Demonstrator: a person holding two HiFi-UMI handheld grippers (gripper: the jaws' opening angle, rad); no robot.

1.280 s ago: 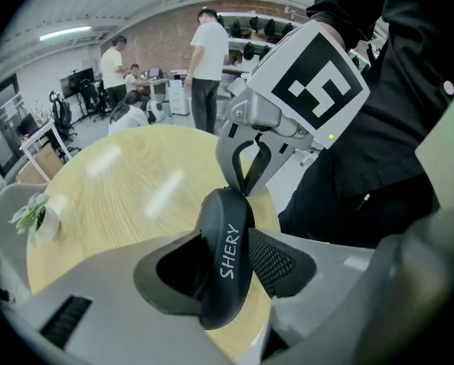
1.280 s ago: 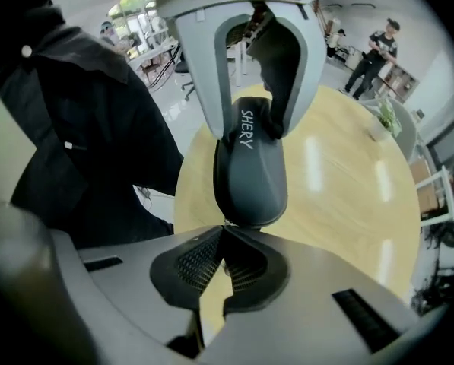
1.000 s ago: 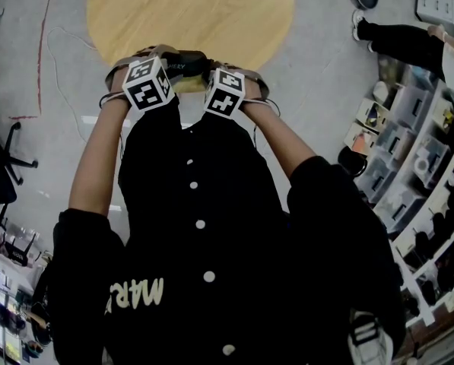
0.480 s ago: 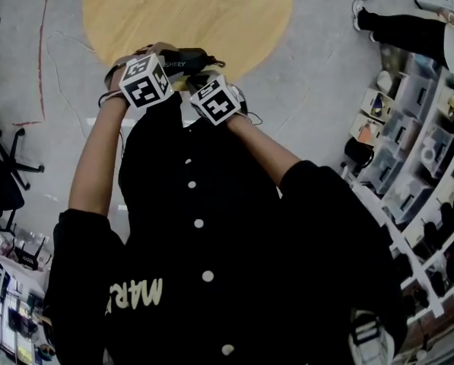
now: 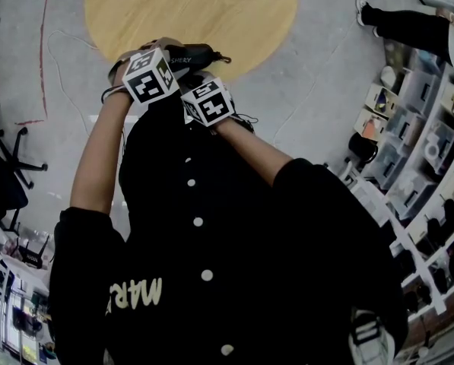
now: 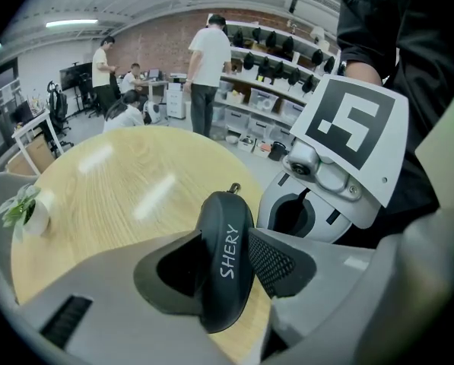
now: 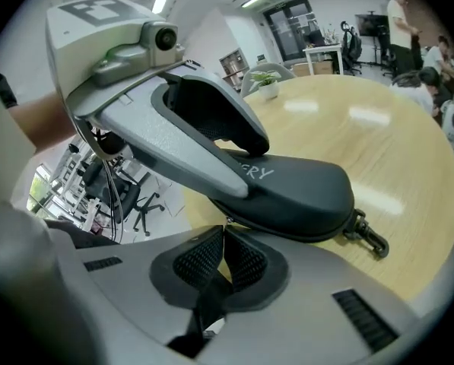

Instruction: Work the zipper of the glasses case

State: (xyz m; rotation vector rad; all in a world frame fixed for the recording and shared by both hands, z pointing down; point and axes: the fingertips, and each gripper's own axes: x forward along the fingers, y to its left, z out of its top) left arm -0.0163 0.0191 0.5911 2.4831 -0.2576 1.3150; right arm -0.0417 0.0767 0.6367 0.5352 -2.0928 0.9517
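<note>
The black hard-shell glasses case (image 6: 225,261) lettered SHERY is hanging over the near rim of the round pale wooden table (image 5: 211,14), and the left gripper (image 6: 225,238) is clamping it across its sides. The right gripper (image 7: 223,230) is sitting just beneath, jaws pressed together and tips touching the case's seam; whether they're nipping the zipper pull, I cannot tell. A metal snap hook (image 7: 367,236) is dangling off the case's end. A small potted plant (image 7: 266,82) is sitting at the table's far edge, and storage shelves (image 5: 409,150) are standing well off to the right.

Looks like an open workshop-lab: brick wall (image 6: 154,42) and gear-laden shelves (image 6: 276,52) across the top of the left gripper view, people (image 6: 207,63) standing and seated there, bin racks (image 5: 413,112) along the head view's right edge.
</note>
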